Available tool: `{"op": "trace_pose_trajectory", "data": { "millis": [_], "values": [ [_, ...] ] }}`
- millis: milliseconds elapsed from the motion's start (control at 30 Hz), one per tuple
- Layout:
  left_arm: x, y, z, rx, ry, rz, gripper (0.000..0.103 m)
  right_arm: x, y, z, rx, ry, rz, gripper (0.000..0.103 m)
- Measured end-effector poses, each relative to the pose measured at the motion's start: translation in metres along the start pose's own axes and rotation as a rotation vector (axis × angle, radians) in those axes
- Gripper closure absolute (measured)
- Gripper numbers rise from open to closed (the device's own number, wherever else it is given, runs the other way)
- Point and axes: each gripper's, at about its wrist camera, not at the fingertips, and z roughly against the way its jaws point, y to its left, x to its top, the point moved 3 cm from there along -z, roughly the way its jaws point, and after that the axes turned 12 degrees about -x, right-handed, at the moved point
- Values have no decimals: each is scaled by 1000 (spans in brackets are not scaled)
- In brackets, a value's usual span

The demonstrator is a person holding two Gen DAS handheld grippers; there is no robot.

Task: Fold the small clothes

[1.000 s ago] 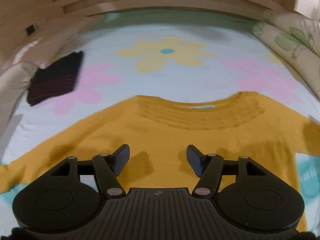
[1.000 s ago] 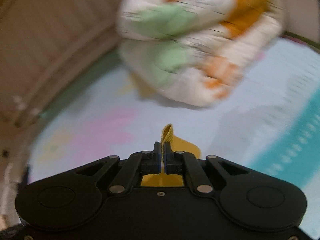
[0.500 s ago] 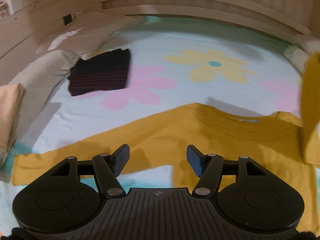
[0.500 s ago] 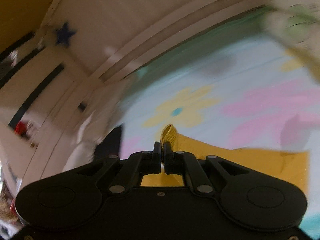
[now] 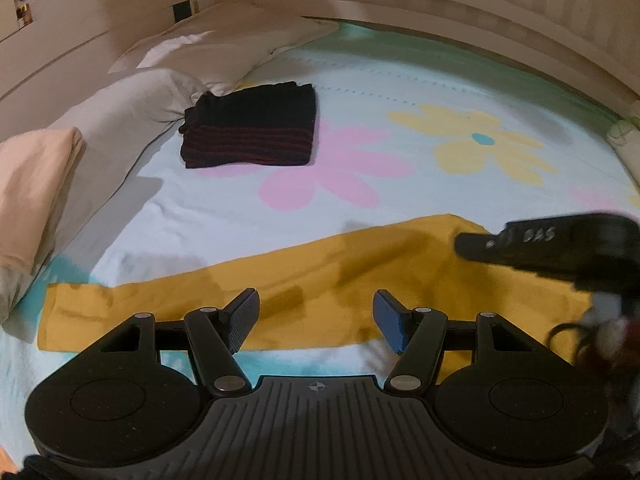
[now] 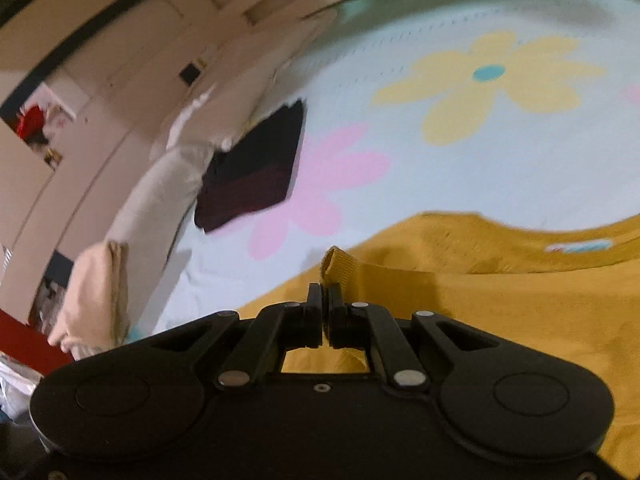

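A mustard-yellow sweater [image 5: 320, 276] lies flat on the flowered bed sheet [image 5: 400, 92], its left sleeve [image 5: 120, 316] stretched out to the left. My left gripper [image 5: 314, 316] is open and empty, just above the sleeve near the body. My right gripper [image 6: 325, 312] is shut on the right sleeve's cuff [image 6: 338, 266] and holds it over the sweater's body [image 6: 520, 300], below the collar. The right gripper also shows in the left wrist view [image 5: 560, 248] at the right edge.
A folded black garment with red stripes [image 5: 252, 128] lies at the far left of the sheet, also in the right wrist view [image 6: 256, 168]. Pillows [image 5: 120, 120] line the left side. A wooden bed rail [image 5: 440, 4] runs along the far edge.
My right gripper has carried the cuff leftward across the sweater, folding the right sleeve over the body. My left gripper has swung left toward the left sleeve, staying open.
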Motion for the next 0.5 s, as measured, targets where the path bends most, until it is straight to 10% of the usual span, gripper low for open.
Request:
{"op": "trace_pose_trajectory", "data": {
  "millis": [67, 133, 300, 500],
  "values": [
    [-1, 2, -2, -1, 3, 4, 41, -3, -3, -3, 20, -7, -18, 82],
    [-2, 2, -3, -5, 6, 9, 41, -3, -8, 4, 34, -26, -29, 50],
    [-3, 1, -11, -25, 3, 21, 41, 4, -41, 36, -7, -105, -15, 47],
    [-11, -23, -29, -51, 19, -33, 41, 5, -142, 89, -278, -154, -44, 47]
  ]
}}
